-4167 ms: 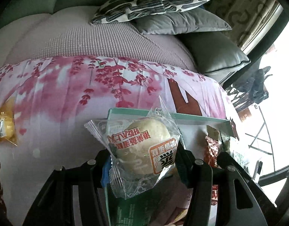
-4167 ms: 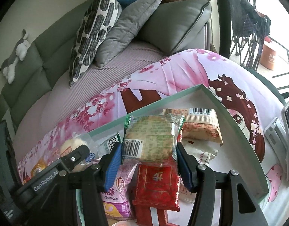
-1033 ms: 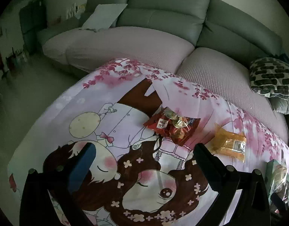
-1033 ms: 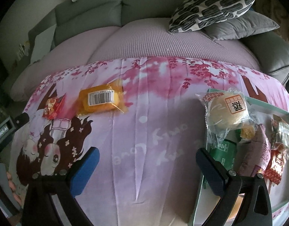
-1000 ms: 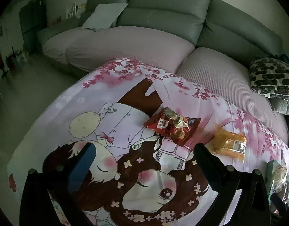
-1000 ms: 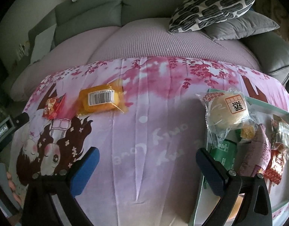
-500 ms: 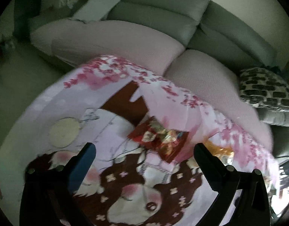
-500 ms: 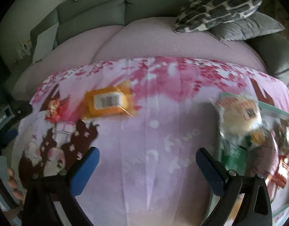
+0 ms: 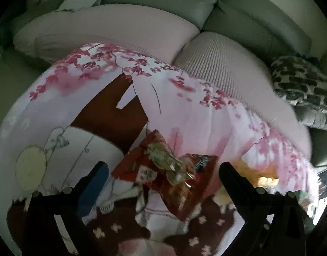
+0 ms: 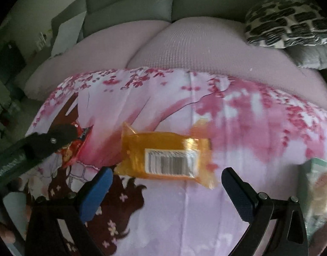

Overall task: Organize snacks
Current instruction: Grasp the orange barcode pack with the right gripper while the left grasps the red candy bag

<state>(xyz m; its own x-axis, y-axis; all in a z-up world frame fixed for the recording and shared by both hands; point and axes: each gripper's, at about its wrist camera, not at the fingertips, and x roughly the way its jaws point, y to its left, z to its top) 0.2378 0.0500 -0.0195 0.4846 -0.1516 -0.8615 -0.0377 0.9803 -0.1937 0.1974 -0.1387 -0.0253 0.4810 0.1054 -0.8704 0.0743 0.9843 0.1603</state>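
Observation:
In the left wrist view a red snack packet point(image 9: 165, 170) lies on the pink printed cloth point(image 9: 184, 111), right between the fingers of my open left gripper point(image 9: 163, 170), which does not hold it. In the right wrist view an orange packet with a barcode point(image 10: 167, 157) rests on the cloth just ahead of my open right gripper point(image 10: 166, 177). The same red snack packet point(image 10: 77, 147) shows at the left there, partly hidden by the left gripper's black finger point(image 10: 54, 138). A corner of the orange packet point(image 9: 255, 175) appears behind the left gripper's right finger.
A grey sofa point(image 10: 129, 6) with pinkish seat covers curves behind the table. A black-and-white patterned cushion point(image 10: 285, 21) lies on it at the right. The green box point(image 10: 317, 192) with bagged snacks sits at the far right edge. A person's fingers point(image 10: 5, 234) show at lower left.
Both grippers have dropped and moved forward. The left one now brackets the red packet; the right one has come close to the orange packet. Both remain open.

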